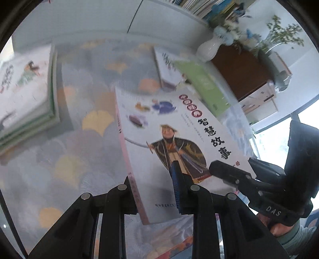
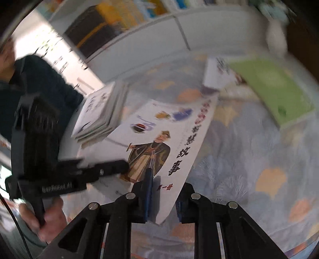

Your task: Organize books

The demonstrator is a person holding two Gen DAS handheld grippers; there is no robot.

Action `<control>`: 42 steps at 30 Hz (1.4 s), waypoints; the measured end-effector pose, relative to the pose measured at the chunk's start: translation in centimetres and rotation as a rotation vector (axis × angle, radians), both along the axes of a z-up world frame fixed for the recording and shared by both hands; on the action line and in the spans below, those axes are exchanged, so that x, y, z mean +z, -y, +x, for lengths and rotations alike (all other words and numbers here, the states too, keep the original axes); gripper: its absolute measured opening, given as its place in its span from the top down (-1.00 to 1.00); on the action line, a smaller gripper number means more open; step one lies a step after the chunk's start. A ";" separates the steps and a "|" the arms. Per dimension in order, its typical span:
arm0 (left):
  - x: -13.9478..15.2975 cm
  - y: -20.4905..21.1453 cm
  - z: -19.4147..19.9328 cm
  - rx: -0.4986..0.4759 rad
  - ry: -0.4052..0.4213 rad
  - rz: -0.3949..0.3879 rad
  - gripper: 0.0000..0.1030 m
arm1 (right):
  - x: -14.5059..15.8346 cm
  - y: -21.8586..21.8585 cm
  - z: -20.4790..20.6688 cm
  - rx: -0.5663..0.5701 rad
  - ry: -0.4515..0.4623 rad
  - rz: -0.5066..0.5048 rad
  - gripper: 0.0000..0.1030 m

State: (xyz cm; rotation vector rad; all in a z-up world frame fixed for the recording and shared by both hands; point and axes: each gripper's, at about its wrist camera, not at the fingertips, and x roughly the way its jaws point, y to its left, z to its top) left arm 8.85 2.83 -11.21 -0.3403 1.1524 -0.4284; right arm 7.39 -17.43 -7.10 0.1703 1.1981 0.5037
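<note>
A white picture book (image 1: 159,135) with a robed figure and black Chinese title is lifted tilted above the patterned tablecloth (image 1: 75,143). My left gripper (image 1: 151,179) is shut on its near spine-side edge, the blue pad on the cover. My right gripper (image 1: 217,169) is clamped on the cover's lower right corner. In the right wrist view the same book (image 2: 163,139) sits between my right gripper's (image 2: 165,189) fingers, shut on its title-side edge. The left gripper (image 2: 119,167) bites the cover from the left, held by a hand (image 2: 49,219).
A stack of books (image 1: 30,95) (image 2: 99,115) lies at the left. A green book (image 1: 205,87) (image 2: 275,91) rests partly on a white book (image 1: 167,67) at the far right. A white vase (image 1: 209,49) and bookshelves (image 2: 119,18) stand behind.
</note>
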 end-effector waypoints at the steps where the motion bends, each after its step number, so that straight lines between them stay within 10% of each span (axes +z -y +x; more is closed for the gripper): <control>1: 0.7 -0.3 -0.1 0.005 0.014 -0.008 0.57 | 0.8 -0.4 0.0 0.012 0.017 -0.004 0.63; 13: 8.8 -14.5 0.5 0.318 0.239 -0.014 0.57 | 7.2 -10.7 6.5 0.158 0.181 0.151 0.60; 23: 3.2 -23.9 2.6 0.537 0.119 -0.038 0.57 | 2.4 -23.0 11.8 0.381 0.109 0.146 0.58; 42: -3.0 -23.9 4.8 0.538 -0.020 -0.115 0.51 | -6.6 -25.3 15.8 0.355 -0.081 0.119 0.49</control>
